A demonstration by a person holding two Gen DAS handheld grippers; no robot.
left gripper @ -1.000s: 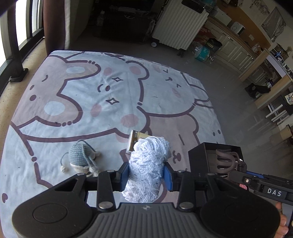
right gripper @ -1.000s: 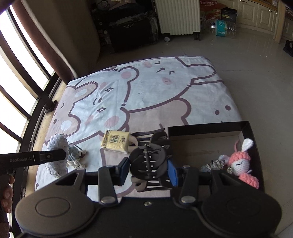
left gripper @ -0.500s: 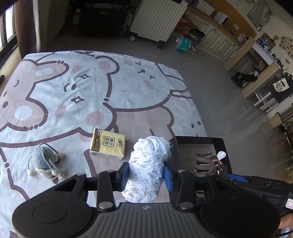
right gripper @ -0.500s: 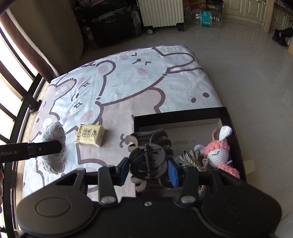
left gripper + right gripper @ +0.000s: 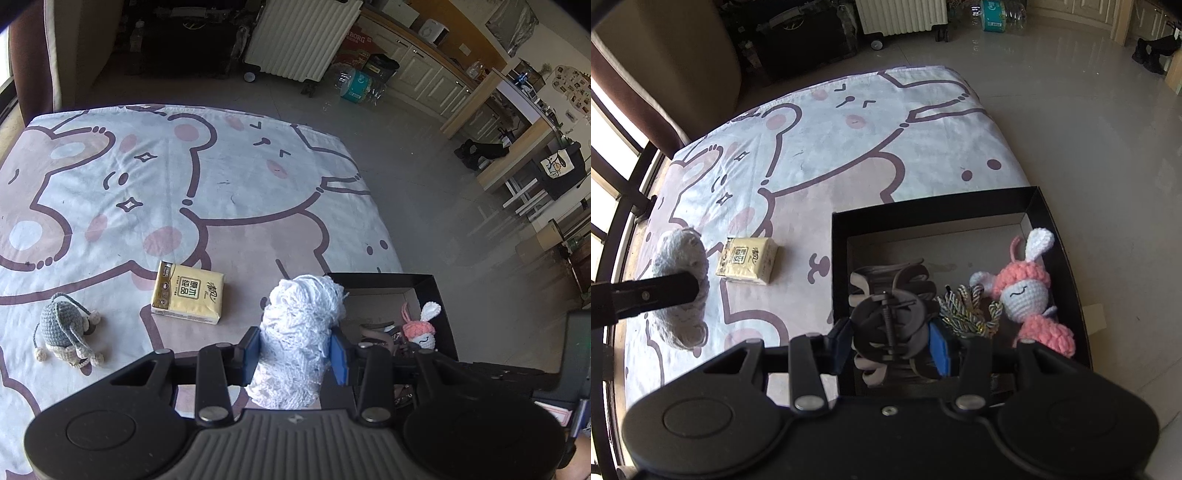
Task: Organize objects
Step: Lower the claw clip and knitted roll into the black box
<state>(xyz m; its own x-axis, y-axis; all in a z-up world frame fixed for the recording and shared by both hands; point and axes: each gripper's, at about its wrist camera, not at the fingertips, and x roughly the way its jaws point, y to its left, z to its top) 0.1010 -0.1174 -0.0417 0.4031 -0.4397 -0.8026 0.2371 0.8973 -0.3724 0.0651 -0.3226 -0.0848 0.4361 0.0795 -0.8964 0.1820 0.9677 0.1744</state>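
Note:
My left gripper is shut on a white knitted bundle, held above the mat just left of the black box. My right gripper is shut on a dark hair claw clip, held over the left part of the black box. In the box lie a pink crochet bunny and a braided cord. A yellow tissue pack and a grey crochet mouse lie on the mat. The white bundle also shows in the right wrist view.
The bear-print mat covers the floor; bare tile lies to its right. A white radiator, dark furniture and water bottles stand at the far end. A window frame runs along the mat's left side.
Both grippers moved right with their loads. The claw clip is now over the box's left part, lower inside it. The white bundle came closer to the box's left wall.

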